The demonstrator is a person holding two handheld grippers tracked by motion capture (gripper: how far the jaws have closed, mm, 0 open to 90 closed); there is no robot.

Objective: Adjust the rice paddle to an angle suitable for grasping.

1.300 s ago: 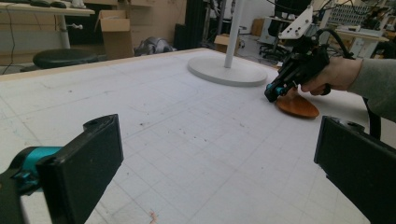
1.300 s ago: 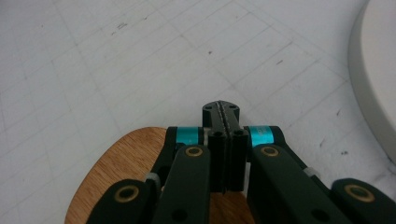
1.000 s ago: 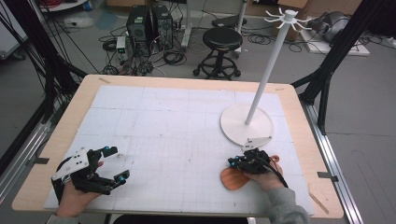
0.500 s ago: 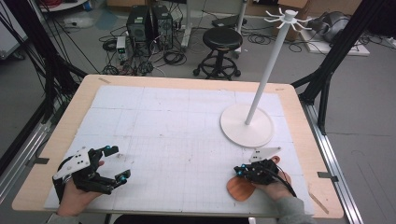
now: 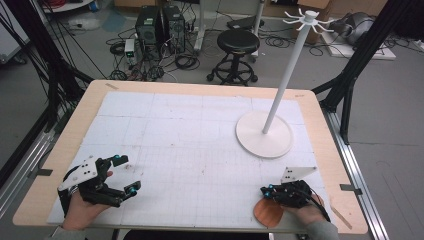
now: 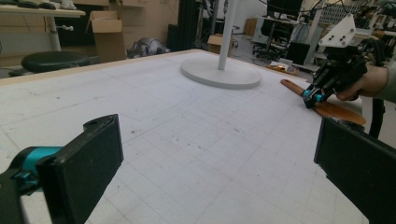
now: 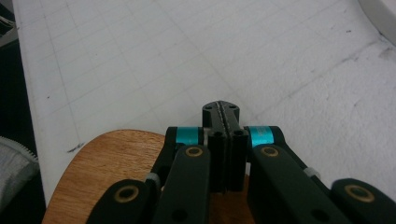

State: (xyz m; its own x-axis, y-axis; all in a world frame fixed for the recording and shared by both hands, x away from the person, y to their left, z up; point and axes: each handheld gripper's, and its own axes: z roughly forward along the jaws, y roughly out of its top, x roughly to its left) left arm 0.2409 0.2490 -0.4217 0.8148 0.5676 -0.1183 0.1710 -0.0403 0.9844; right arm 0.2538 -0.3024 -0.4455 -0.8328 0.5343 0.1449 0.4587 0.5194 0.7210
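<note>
In the high view, your left tongs (image 5: 122, 175) sit at the lower left of the frame, on the white gridded mat (image 5: 190, 145) that covers the table (image 5: 320, 125). Their jaws stand wide apart with nothing between them. In the left gripper view the two black pads (image 6: 81, 163) rise at the lower left and lower right corners, with bare mat between them.

Moving right in the high view, the white round base (image 5: 264, 134) of the hook stand (image 5: 290, 75) rests on the mat at centre right. Its thin pole rises to a ring of hooks at the upper right of the frame.

At the lower right of the high view, your right tongs (image 5: 267, 192) lie low over the table's near edge, their tips pointing toward frame left. A wooden paddle-shaped board (image 5: 267, 212) lies flat just below and beneath them, its rounded end reaching the mat's near edge.

In the right gripper view, the right tongs' jaws are pressed together, pad against pad, at frame centre. No object is visible between the tips. The wooden board fills the lower left of that frame, under the jaw linkage. Whether the tongs touch the board cannot be determined.

In the left gripper view, the right tongs appear at the upper right, above the board.
</note>
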